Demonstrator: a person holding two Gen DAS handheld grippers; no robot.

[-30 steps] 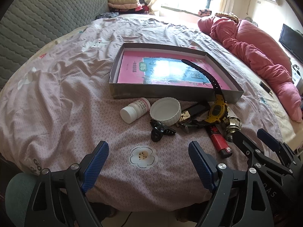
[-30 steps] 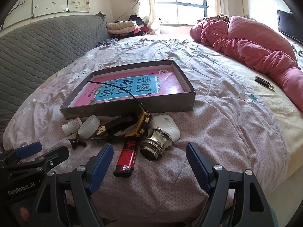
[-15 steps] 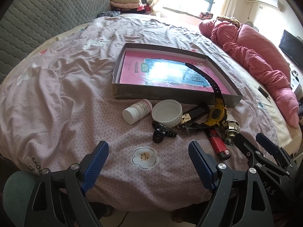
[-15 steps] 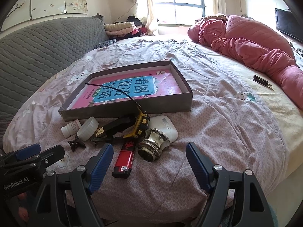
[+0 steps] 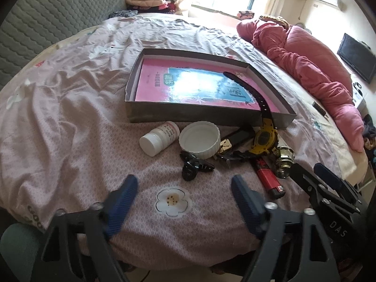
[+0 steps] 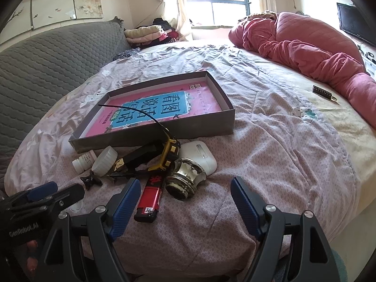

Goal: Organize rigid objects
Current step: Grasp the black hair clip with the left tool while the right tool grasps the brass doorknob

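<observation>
right gripper [image 6: 181, 202] spread, nearest | lighter [image 6: 151, 197] just ahead-left, long axis pointing away | left gripper [image 5: 183, 197] spread, behind hair clip [image 5: 193, 165]

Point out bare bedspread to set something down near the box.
Free: right of the grey box toward the pink quilt; left of the pill bottle; around the flower print. Crowded: the strip in front of the box, from bottle to metal knob.

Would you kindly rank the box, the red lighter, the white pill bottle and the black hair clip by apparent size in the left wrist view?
1. box
2. white pill bottle and red lighter: look alike, left unranked
3. black hair clip
</observation>
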